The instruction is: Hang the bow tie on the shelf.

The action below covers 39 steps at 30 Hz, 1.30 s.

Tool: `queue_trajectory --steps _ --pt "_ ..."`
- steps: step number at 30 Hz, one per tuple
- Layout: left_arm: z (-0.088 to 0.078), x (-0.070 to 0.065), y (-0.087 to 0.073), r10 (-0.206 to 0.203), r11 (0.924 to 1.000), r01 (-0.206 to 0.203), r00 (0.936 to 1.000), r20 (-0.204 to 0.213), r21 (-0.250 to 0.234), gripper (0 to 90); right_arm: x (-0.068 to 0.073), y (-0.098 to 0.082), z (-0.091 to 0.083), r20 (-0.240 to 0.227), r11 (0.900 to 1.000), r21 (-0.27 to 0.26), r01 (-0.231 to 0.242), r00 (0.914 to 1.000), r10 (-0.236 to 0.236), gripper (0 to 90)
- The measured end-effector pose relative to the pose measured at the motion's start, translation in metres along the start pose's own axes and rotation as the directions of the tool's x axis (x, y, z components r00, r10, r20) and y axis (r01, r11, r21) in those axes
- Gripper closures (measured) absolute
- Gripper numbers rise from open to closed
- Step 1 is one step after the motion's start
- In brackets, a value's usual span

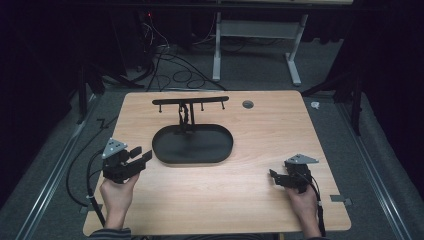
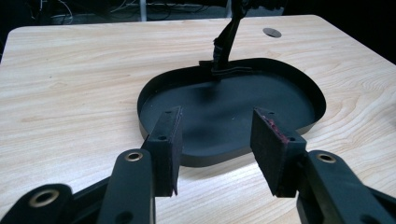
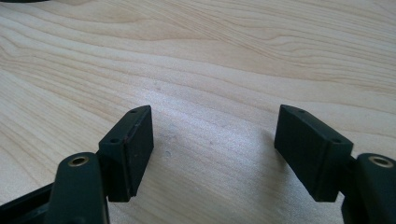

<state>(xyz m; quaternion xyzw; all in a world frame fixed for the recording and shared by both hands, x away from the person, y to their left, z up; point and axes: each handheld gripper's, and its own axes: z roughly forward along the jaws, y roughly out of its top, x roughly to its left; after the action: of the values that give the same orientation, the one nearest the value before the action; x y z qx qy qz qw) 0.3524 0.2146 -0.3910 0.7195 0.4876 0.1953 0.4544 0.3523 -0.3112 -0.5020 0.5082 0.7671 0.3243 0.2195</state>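
A black oval tray [image 1: 220, 152] lies in the middle of the wooden table, with a black T-shaped stand [image 1: 190, 101] rising from its far rim; dark straps hang on the stand's post [image 2: 223, 51]. My left gripper [image 1: 142, 156] is held at the table's left, pointing at the tray [image 2: 154, 93], open with nothing between its jaws [image 2: 215, 144]. My right gripper [image 1: 274, 175] rests low at the table's right front, open over bare wood [image 3: 212, 144], jaws wide apart and empty.
A round grommet hole [image 1: 247, 104] sits near the table's far edge. The wooden table [image 1: 260, 200] has bare room in front of the tray. Cables and a metal frame leg [image 1: 216, 55] lie on the floor beyond.
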Motion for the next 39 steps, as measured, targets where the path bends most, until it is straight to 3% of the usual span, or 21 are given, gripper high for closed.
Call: queue_trajectory --steps 39 --pt "-0.005 0.007 -0.041 -0.067 0.9969 0.068 0.9975 -0.022 0.039 53.6 0.0 0.0 0.0 0.0 1.0 0.001 0.001 1.0 -0.001 29.4"
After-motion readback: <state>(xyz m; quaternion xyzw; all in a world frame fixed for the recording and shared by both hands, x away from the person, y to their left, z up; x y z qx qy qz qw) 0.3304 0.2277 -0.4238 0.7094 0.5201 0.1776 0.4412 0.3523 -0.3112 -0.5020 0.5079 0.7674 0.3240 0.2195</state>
